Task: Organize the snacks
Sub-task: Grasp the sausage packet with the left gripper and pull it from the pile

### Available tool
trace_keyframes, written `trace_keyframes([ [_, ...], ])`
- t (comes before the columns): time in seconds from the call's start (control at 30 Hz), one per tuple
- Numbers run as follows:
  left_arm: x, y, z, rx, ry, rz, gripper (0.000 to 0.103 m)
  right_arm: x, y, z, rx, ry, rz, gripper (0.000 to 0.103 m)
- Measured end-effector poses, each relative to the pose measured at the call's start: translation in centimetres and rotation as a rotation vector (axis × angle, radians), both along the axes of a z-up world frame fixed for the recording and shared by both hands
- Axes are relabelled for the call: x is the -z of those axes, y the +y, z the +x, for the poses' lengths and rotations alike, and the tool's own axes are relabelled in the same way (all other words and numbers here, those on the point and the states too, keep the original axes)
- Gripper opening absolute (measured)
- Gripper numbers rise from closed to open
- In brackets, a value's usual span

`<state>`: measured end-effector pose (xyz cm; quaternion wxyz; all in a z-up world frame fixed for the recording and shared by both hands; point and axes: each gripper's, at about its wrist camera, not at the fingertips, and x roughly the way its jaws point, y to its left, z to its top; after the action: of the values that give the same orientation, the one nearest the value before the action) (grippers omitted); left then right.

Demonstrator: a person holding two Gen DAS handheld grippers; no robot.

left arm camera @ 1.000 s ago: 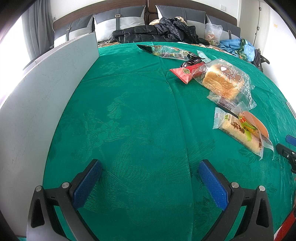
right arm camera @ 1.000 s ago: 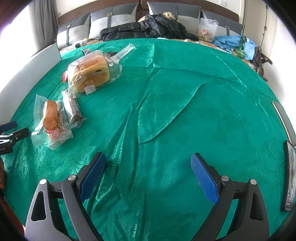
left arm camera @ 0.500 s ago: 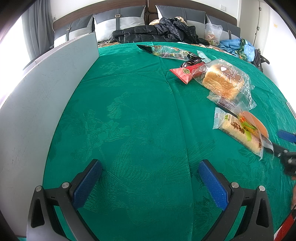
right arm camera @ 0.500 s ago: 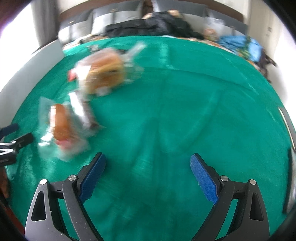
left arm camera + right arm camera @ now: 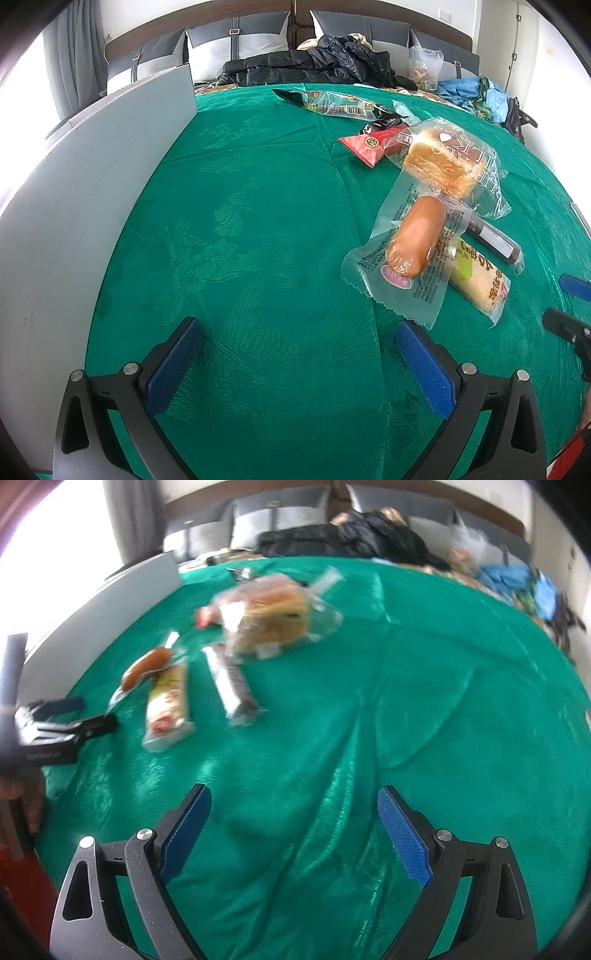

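The snacks lie in a loose cluster on the green tablecloth (image 5: 258, 229), toward its right side as seen from the left gripper. Nearest is a smooth orange-brown sausage (image 5: 415, 236) sealed in a clear, crinkly wrapper with serrated ends; it lies partly over a pale, oblong cake bar (image 5: 476, 280) in printed film. Just beyond them sits a slim dark bar (image 5: 493, 238) in transparent wrap, and behind that a square, golden bread loaf (image 5: 439, 168) in a puffy clear bag with white lettering. A flat red packet (image 5: 369, 146) touches the bread bag's far corner, and a long glossy bag (image 5: 332, 103) stretches farther back.

The cloth is a shiny damask with woven leaf patterns, creased into soft ridges. A plain white board (image 5: 85, 177) stands along its left edge.

The left gripper (image 5: 299, 356) hovers low over bare cloth, its blue-padded jaws spread wide and holding nothing. The right gripper (image 5: 293, 829) likewise gapes empty; its view is blurred.
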<state>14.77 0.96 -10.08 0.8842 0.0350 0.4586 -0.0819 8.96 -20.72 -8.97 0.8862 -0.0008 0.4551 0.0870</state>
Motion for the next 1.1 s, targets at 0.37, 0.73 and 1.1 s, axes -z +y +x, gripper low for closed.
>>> trace_keyframes([
  [0.37,-3.5,-1.5,-1.0,0.267,0.081,-0.139,0.103,0.1,0.4,0.4,0.005,-0.007,-0.075,0.095],
  [0.73,-2.9,-5.1,5.3,0.322,0.167,-0.165,0.047,0.2,0.4,1.0,0.004,-0.005,-0.074,0.095],
  [1.1,-2.0,1.4,1.9,0.021,0.175,-0.159,0.079,0.2,0.4,1.3,0.005,-0.006,-0.075,0.095],
])
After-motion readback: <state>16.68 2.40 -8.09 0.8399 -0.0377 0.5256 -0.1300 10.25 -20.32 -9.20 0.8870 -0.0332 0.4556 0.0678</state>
